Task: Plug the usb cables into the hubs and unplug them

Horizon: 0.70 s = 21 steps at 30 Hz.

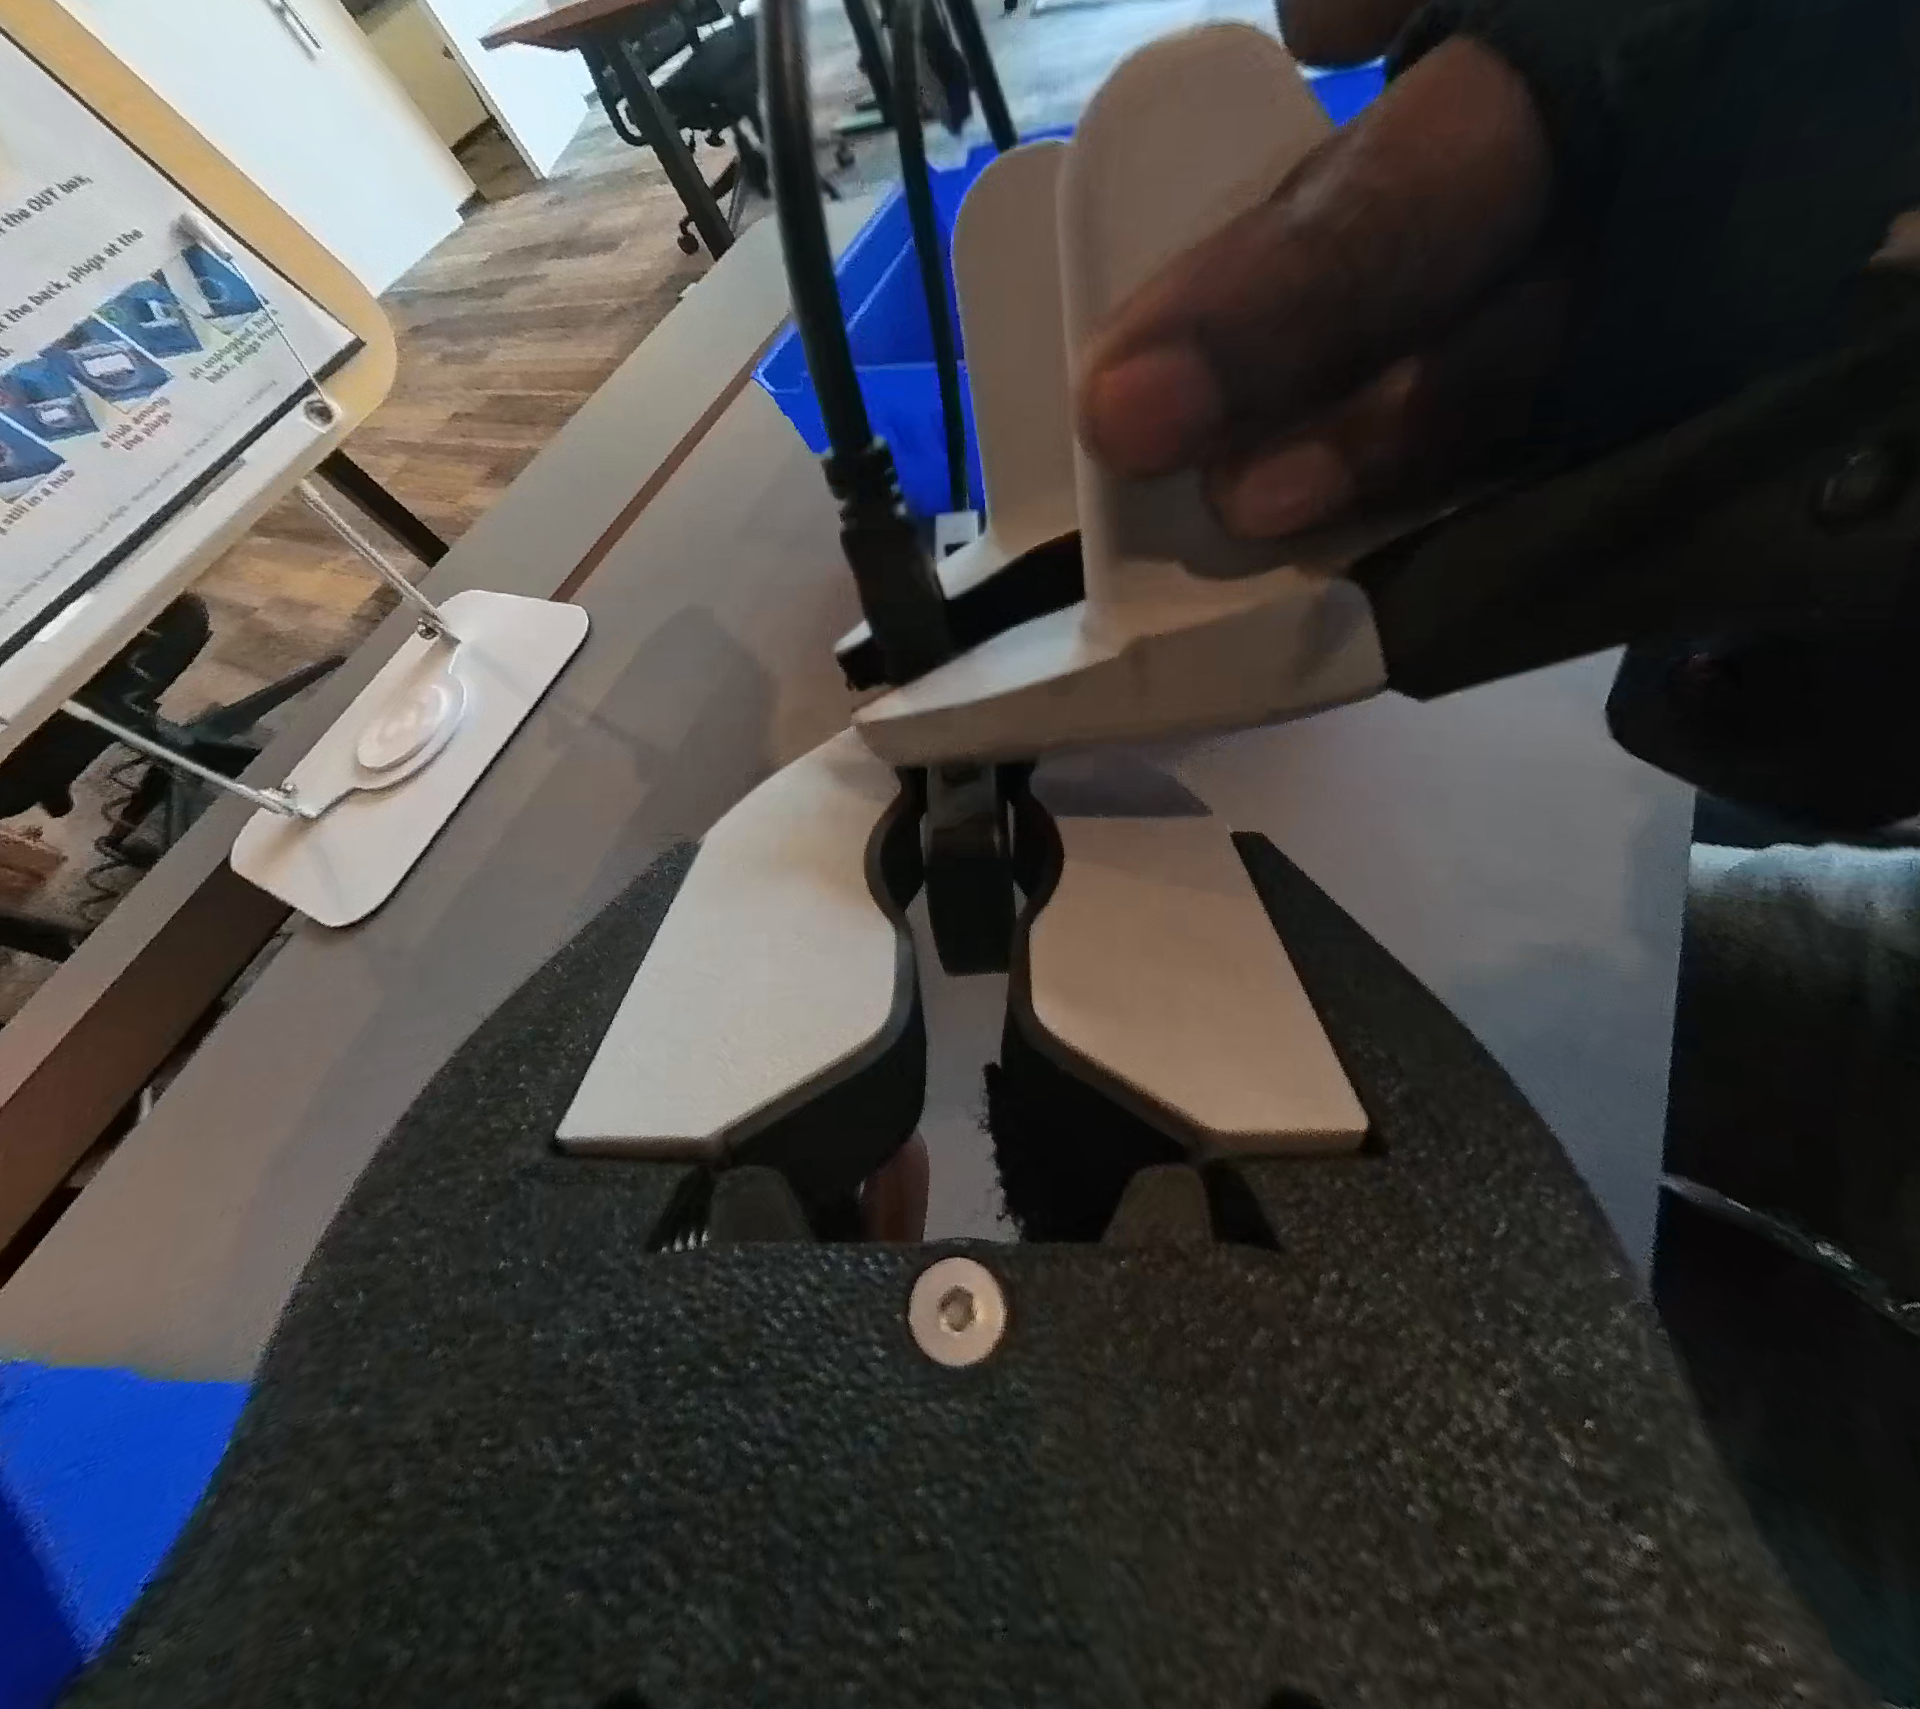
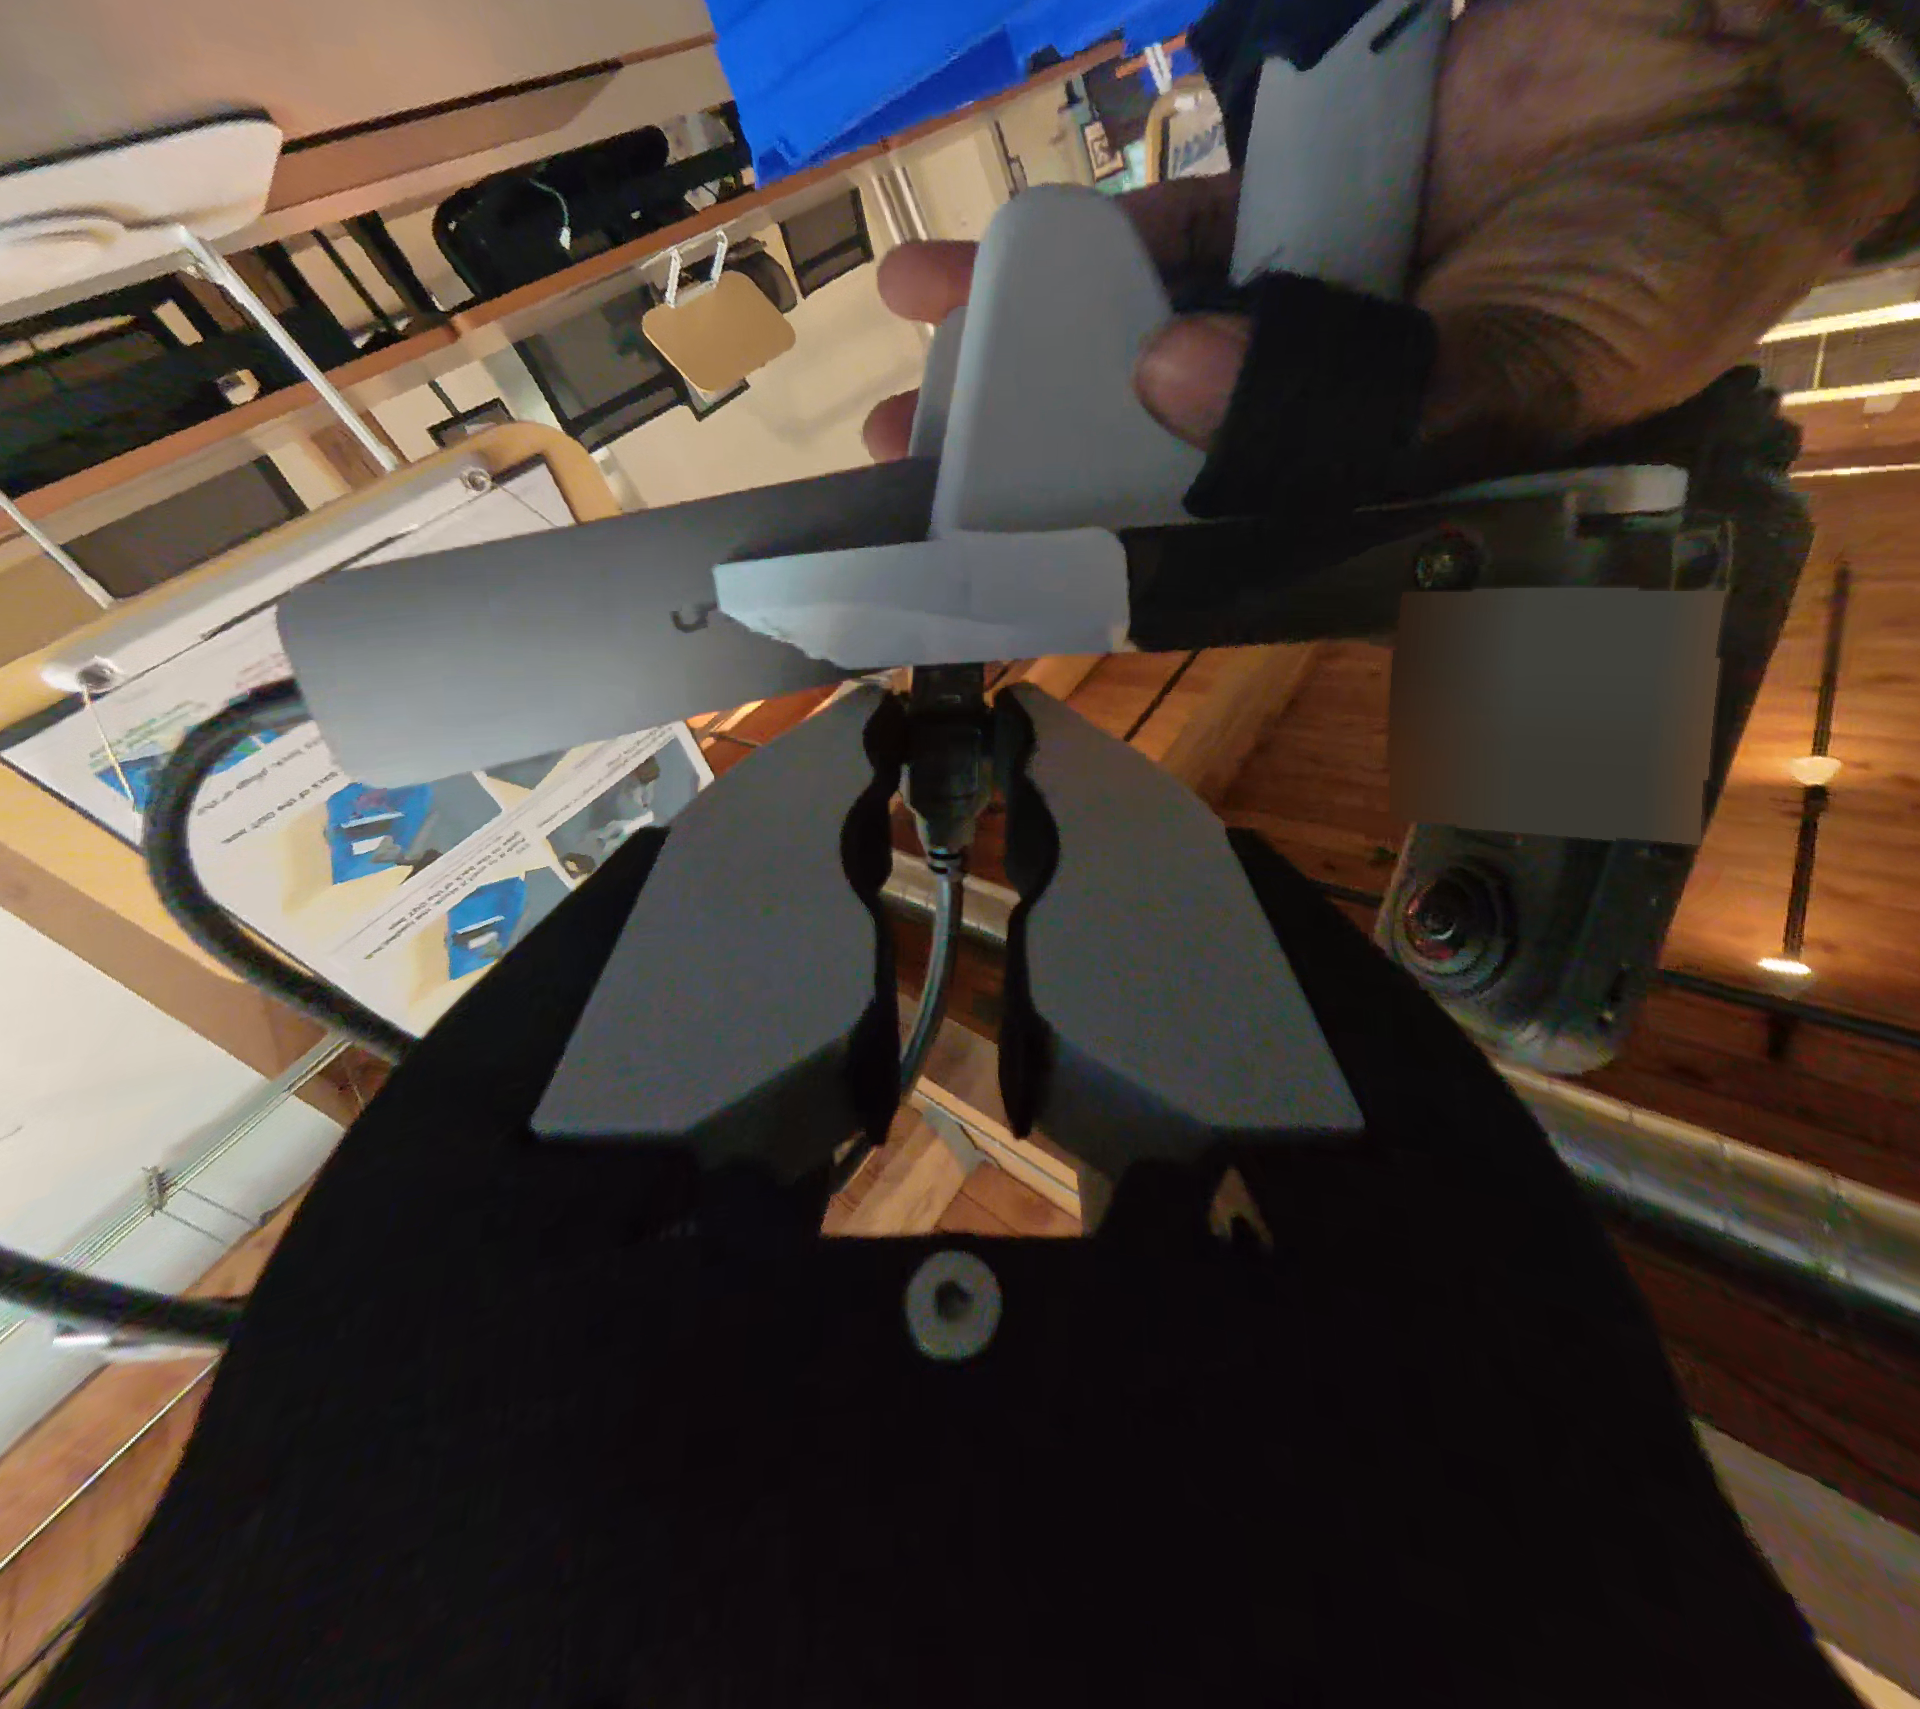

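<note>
Black USB plug [image 2: 940, 771] sits clamped in right gripper [image 2: 940, 786], long axis in line w/ fingers, nose at hub [image 2: 499, 651] edge. Left gripper [image 1: 961, 870] pinches hub's end, crossing right gripper at right angles.

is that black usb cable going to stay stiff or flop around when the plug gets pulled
Probably floppy: the black USB cable bends right behind the plug held in the right claw and sweeps into a wide loop. It looks thin and light, so it should trail easily, though the loop might snag.
</note>
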### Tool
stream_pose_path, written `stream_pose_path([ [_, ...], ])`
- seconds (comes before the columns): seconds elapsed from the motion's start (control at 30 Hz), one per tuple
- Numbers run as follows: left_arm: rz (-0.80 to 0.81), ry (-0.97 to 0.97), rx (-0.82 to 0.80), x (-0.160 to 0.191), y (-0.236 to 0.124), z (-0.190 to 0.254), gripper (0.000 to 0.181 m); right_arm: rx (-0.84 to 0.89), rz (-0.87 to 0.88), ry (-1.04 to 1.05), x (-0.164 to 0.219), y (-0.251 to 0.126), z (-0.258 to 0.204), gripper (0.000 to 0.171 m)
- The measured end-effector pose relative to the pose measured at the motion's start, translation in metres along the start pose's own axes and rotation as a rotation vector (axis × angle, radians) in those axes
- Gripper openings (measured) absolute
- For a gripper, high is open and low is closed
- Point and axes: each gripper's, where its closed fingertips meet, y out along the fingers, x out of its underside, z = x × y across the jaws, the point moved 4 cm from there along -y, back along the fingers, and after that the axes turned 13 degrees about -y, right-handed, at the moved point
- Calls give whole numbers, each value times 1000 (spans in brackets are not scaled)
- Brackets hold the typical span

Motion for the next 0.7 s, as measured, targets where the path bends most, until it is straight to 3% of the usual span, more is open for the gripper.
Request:
stream_pose_path([
  [0.23,150,-32,15,-11,-3,-7,13,-17,-123,105,8,0,-9,16],
  [0.33,202,5,-21,-17,-11,-10,28,-18,-171,160,11,0,-12,16],
  [0.43,209,-11,-12,-18,-18,-14,19,-33,-192,211,12,0,-16,16],
  [0.5,216,3,-93,-18,-26,-29,13,-55,-209,242,12,-1,-22,16],
  [0.7,219,96,-250,-8,-37,-63,17,-169,-291,671,5,-7,-48,16],
])
